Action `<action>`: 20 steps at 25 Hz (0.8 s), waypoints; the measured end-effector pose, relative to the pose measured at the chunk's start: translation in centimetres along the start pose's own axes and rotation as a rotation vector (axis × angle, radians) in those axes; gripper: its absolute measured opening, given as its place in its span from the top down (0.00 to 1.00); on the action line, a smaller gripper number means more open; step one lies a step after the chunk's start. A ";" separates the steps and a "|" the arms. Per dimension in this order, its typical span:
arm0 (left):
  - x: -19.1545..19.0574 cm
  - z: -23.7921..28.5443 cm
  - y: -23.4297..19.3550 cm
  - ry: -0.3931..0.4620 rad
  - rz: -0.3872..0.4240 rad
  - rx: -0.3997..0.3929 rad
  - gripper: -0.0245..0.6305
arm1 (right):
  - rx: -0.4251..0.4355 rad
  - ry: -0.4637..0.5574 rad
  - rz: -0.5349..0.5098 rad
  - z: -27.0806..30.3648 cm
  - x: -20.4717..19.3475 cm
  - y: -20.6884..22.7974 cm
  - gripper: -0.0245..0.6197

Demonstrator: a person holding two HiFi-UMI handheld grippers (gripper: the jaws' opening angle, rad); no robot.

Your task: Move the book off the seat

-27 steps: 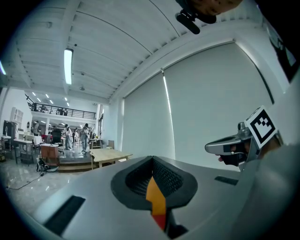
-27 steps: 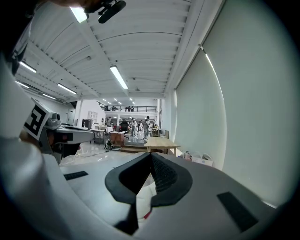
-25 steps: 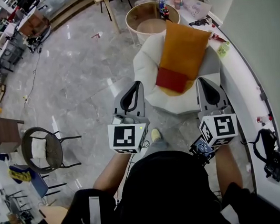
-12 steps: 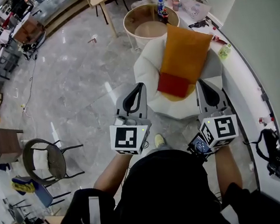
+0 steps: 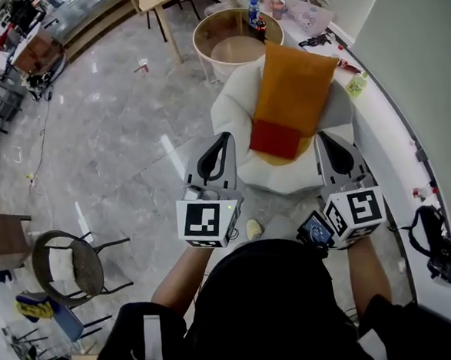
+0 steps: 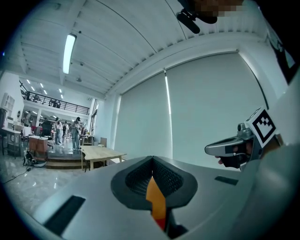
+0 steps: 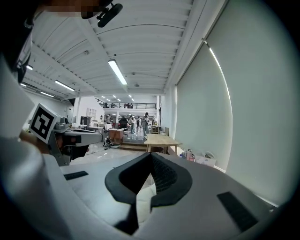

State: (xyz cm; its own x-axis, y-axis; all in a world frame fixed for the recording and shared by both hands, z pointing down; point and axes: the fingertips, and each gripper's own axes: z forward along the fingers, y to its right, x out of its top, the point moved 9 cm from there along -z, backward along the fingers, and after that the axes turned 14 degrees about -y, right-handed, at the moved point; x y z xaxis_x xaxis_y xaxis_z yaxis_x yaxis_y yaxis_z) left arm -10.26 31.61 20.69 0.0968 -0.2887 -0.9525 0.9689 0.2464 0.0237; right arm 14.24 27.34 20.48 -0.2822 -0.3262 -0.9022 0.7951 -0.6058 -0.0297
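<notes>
A red book (image 5: 275, 139) lies on the seat of a white armchair (image 5: 236, 109), at the foot of an orange cushion (image 5: 296, 86) that leans on the backrest. My left gripper (image 5: 224, 137) is shut and empty, level, just left of the seat's front corner. On the other side of the seat my right gripper (image 5: 323, 136) is shut and empty too. The book lies between the two tips, a little beyond them. Between the closed jaws in the left gripper view shows a sliver of orange cushion (image 6: 155, 199); the right gripper view shows white upholstery (image 7: 143, 204).
A round wooden table (image 5: 235, 44) with bottles stands behind the armchair. A white counter (image 5: 388, 137) with small items curves along the right, and a black device (image 5: 440, 254) lies on it. A metal chair (image 5: 65, 260) stands at the lower left on the grey marble floor.
The armchair and book have drawn slightly nearer. Both grippers have come forward along the seat's sides, still shut.
</notes>
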 end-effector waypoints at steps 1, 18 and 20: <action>0.1 0.0 0.2 0.004 0.004 -0.003 0.95 | -0.004 -0.001 0.005 -0.1 0.0 0.2 0.94; 1.3 2.2 -1.2 0.020 0.000 -0.034 0.95 | -0.022 0.021 0.025 1.6 1.0 1.6 0.94; 1.5 3.0 -1.3 0.015 0.009 -0.041 0.95 | -0.025 0.026 0.029 2.1 1.2 2.0 0.94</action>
State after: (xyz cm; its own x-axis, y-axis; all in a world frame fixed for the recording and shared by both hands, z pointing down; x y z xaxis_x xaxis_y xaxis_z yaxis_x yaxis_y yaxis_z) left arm -10.68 28.10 20.11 0.1012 -0.2724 -0.9568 0.9577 0.2870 0.0196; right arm 14.39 24.24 20.23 -0.2452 -0.3237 -0.9139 0.8161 -0.5777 -0.0144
